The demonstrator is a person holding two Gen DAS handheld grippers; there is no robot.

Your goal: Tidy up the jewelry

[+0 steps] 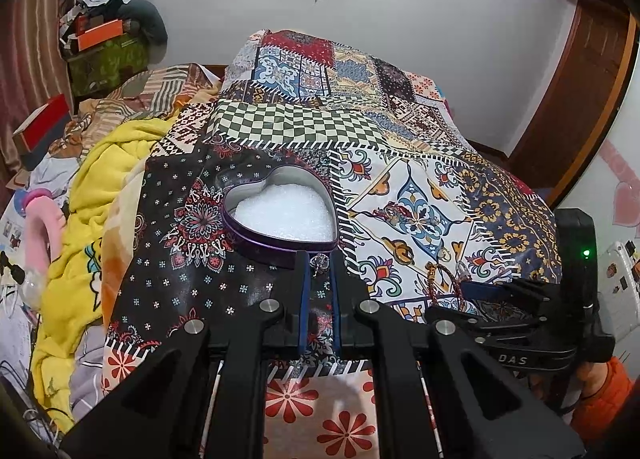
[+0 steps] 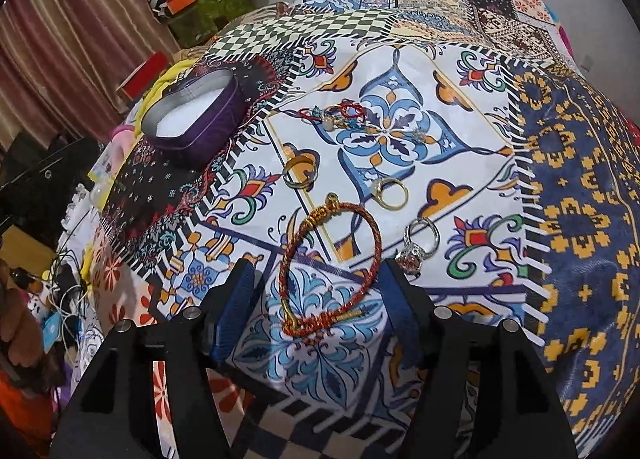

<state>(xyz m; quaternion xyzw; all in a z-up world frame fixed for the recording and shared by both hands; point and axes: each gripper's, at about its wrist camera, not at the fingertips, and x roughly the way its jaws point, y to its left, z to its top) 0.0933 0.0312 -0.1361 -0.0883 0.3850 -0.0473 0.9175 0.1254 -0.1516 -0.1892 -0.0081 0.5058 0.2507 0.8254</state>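
Note:
A purple heart-shaped tin [image 1: 256,245] with white foam inside lies open on the patchwork cloth [image 1: 420,187]. My left gripper [image 1: 320,265] hovers just short of the tin's near wall, shut on a small silver jewel [image 1: 320,262]. In the right wrist view my right gripper [image 2: 318,273] is open and low over the cloth, its fingers on either side of a red-and-gold braided bracelet [image 2: 376,243]. A silver ring with a stone [image 2: 418,245], two gold rings [image 2: 300,175] [image 2: 390,195] and a red beaded string [image 2: 340,115] lie beyond it. The tin [image 2: 200,127] sits to the far left.
A yellow blanket [image 1: 92,195] and pink items are bunched left of the cloth. Boxes and clothes [image 1: 104,43] pile up in the back left corner. A wooden door [image 1: 580,99] stands at the right. Cables [image 2: 68,291] and an orange sleeve [image 1: 604,391] lie at the near edge.

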